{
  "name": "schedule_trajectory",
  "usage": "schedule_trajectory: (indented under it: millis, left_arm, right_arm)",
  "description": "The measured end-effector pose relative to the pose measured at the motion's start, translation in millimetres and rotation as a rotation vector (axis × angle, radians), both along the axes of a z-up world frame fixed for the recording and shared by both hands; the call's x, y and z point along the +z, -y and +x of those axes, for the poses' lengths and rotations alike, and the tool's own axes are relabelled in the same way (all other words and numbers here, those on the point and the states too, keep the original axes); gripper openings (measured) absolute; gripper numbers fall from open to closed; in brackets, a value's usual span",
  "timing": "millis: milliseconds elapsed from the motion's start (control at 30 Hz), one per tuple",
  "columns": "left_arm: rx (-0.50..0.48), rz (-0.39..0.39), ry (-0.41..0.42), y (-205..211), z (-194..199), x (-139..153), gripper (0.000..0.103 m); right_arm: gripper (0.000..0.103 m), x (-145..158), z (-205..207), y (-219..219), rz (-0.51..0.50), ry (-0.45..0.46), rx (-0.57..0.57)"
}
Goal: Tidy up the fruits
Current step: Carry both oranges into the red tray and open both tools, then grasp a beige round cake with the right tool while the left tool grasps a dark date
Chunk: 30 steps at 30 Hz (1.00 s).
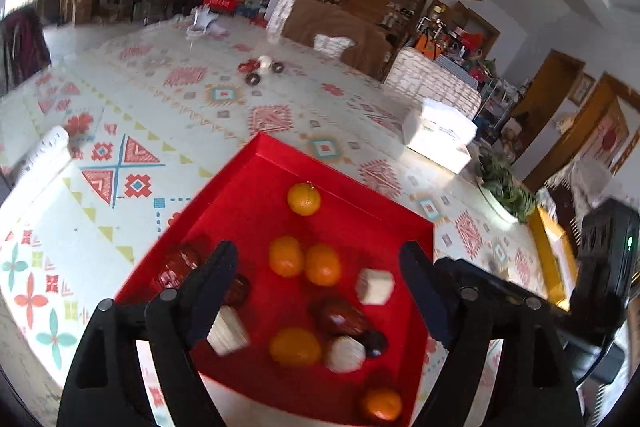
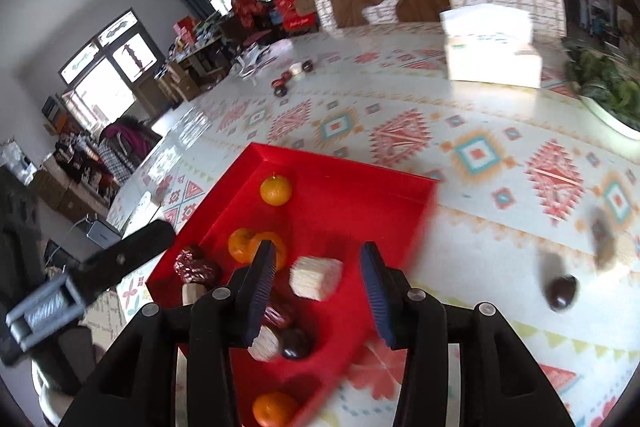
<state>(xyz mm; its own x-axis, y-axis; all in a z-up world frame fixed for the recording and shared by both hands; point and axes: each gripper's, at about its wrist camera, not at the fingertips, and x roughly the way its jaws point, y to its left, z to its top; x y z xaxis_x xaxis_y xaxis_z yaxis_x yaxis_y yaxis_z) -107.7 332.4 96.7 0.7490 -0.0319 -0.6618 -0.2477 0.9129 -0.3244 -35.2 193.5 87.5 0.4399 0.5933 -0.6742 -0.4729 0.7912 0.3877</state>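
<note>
Hovering over the red tray (image 1: 224,203), both grippers (image 1: 316,259) (image 2: 318,273) gape empty; no writing is legible.

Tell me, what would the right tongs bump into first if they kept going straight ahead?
Probably the pale cut chunk lying in the red tray. It sits right between the open right tongs, though depth is hard to judge.

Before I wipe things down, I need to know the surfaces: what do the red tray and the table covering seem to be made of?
The red tray looks like thin cardboard or plastic: matte, with sharp folded-looking corners and low straight walls. The table covering looks like glossy vinyl or oilcloth: it carries a printed geometric pattern and mirrors window light.
</note>
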Motion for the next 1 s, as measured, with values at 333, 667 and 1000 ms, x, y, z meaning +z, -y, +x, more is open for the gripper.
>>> schedule_trajectory:
  millis: [333,667,1000]
  left_arm:
    - [-0.029,0.332,0.024,102.1,-23.4,13.3,0.082]
    - [-0.134,0.382,-0.057,160.4,-14.8,1.7,0.082]
    - [-0.183,0.278,-0.104,170.4,-3.3,-14.2,0.082]
  right_arm:
    - [0.05,-2.5,-19.4,90.7,0.024,0.017,-0.137]
    - [0.056,-4.9,-27.8,181.2,0.061,0.025,-0.269]
    - [0.056,-20.0,-17.7,245.2,0.087,-0.006,-0.379]
